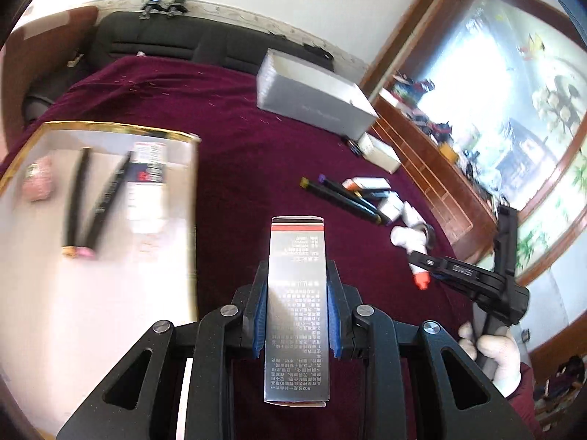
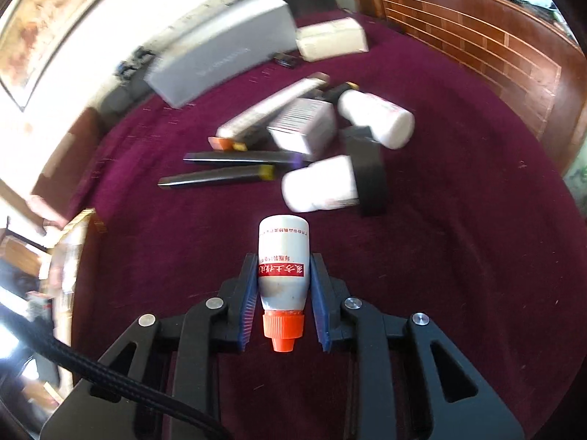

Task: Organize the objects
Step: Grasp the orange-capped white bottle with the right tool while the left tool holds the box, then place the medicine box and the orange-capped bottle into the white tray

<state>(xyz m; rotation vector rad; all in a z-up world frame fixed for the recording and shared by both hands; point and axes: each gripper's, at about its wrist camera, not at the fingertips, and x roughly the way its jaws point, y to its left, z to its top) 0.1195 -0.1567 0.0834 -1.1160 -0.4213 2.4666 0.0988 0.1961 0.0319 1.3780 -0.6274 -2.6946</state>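
My left gripper (image 1: pixel 296 278) is shut on a tall silver carton (image 1: pixel 297 308) with a red stripe and printed text, held above the maroon cloth beside a gold-rimmed white tray (image 1: pixel 110 293). The tray holds two black pens (image 1: pixel 95 201), a white carton and a pink item. My right gripper (image 2: pixel 282 267) is shut on a white bottle (image 2: pixel 283 264) with a red label and orange cap, cap toward the camera. It also shows in the left wrist view (image 1: pixel 422 267). A pile of loose items (image 2: pixel 315 135) lies ahead: black pens, cartons, white bottles.
A grey box (image 1: pixel 315 99) stands at the far side of the maroon-covered table (image 1: pixel 234 168), a white carton (image 2: pixel 332 38) beside it. A wooden shelf unit (image 2: pixel 477 47) runs along the right. A dark sofa (image 1: pixel 154 42) is behind the table.
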